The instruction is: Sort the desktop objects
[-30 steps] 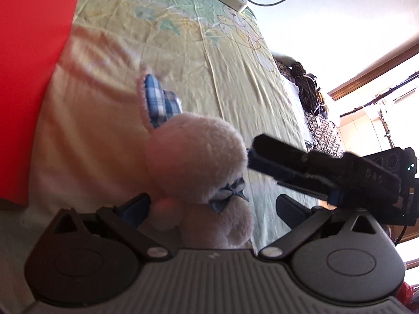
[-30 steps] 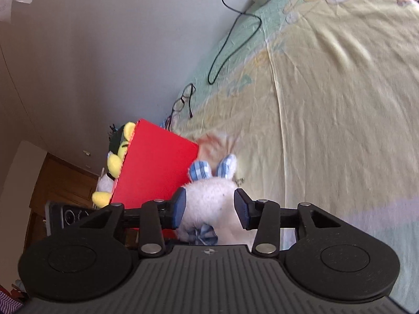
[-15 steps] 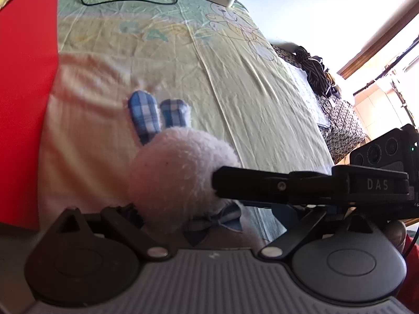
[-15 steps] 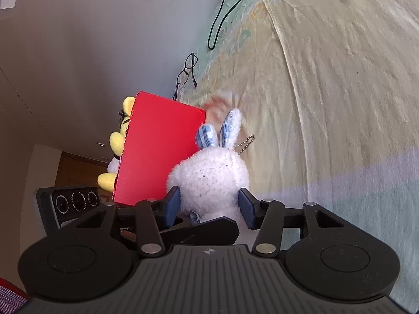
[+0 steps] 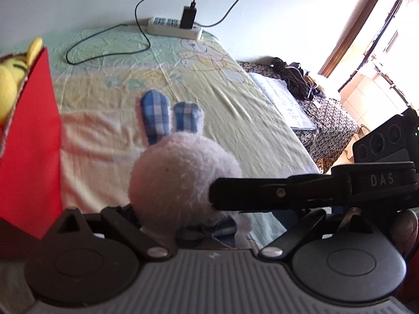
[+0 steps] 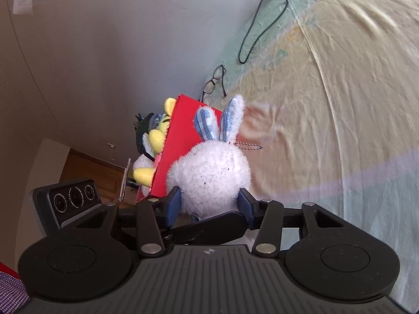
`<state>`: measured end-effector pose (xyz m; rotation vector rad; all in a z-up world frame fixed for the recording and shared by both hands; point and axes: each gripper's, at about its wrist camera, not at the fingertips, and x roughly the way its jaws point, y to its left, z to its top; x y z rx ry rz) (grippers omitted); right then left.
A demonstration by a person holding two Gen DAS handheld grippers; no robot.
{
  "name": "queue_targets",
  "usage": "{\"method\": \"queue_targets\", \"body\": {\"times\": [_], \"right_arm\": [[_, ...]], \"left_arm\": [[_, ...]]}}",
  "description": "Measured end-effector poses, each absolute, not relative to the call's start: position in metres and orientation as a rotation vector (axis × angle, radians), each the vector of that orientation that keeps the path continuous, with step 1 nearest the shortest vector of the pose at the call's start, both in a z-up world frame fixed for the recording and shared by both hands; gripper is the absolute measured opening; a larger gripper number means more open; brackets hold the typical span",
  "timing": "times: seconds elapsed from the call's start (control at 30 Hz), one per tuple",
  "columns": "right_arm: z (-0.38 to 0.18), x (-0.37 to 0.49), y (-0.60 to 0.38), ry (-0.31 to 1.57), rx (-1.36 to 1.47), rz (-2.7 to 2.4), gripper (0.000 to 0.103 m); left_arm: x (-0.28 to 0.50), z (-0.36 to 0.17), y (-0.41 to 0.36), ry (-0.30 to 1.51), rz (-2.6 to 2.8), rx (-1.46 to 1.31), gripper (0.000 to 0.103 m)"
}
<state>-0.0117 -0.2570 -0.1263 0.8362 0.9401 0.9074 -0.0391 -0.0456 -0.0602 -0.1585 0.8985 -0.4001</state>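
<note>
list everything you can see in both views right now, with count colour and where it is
fluffy white plush rabbit with blue checked ears: 1, white and blue, between the pads of the right gripper, ball chain at its head
red box: 1, red, on the bed left of the rabbit
yellow plush toy: 1, yellow and white, inside the red box
black-framed glasses: 1, black, on the sheet near the wall
white power strip: 1, white, far end of the bed, black charger plugged in
black cable: 1, black, looped on the sheet
pale yellow-green bedsheet: 1, covers the bed
left gripper: 1, black, around the rabbit's lower body
right gripper: 1, black, shut on the rabbit
</note>
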Motion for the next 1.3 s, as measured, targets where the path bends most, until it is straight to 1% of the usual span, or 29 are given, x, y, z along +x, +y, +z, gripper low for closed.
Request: {"method": "queue_targets", "body": {"times": [0.3,0.5,0.67,0.83,0.97,1.1,1.17,1.23,1.27,1.3], "right_arm": [[-0.08,-0.04,-0.216,0.715,0.799,0.926,0.05],[-0.061,-0.063,-0.169,0.591,0.844,0.9,0.05],[-0.054,-0.074,-0.124,0.52,0.861,0.884,0.05],[-0.058,-0.079,-0.084,0.461,0.884,0.836,0.051],[-0.062,-0.078,-0.06,0.429,0.887,0.78,0.05],[-0.065,-0.075,-0.045,0.412,0.804,0.696,0.047],[-0.069,-0.072,-0.039,0.42,0.767,0.648,0.046],[-0.072,-0.069,-0.037,0.429,0.753,0.604,0.044],[-0.074,-0.068,-0.036,0.435,0.74,0.581,0.041],[-0.075,-0.067,-0.033,0.439,0.715,0.557,0.036]], "left_arm": [[-0.064,-0.012,-0.002,0.714,-0.447,-0.081,0.095],[-0.081,0.015,0.049,0.603,-0.489,-0.023,0.095],[-0.093,0.027,0.094,0.538,-0.51,0.008,0.096],[-0.094,0.028,0.131,0.498,-0.537,0.063,0.098],[-0.083,0.023,0.157,0.5,-0.575,0.081,0.099],[-0.072,0.013,0.172,0.49,-0.573,0.124,0.102],[-0.066,0.005,0.175,0.503,-0.573,0.139,0.103],[-0.061,-0.004,0.178,0.522,-0.57,0.144,0.103],[-0.059,-0.007,0.18,0.527,-0.568,0.149,0.103],[-0.057,-0.01,0.181,0.532,-0.559,0.157,0.103]]}}
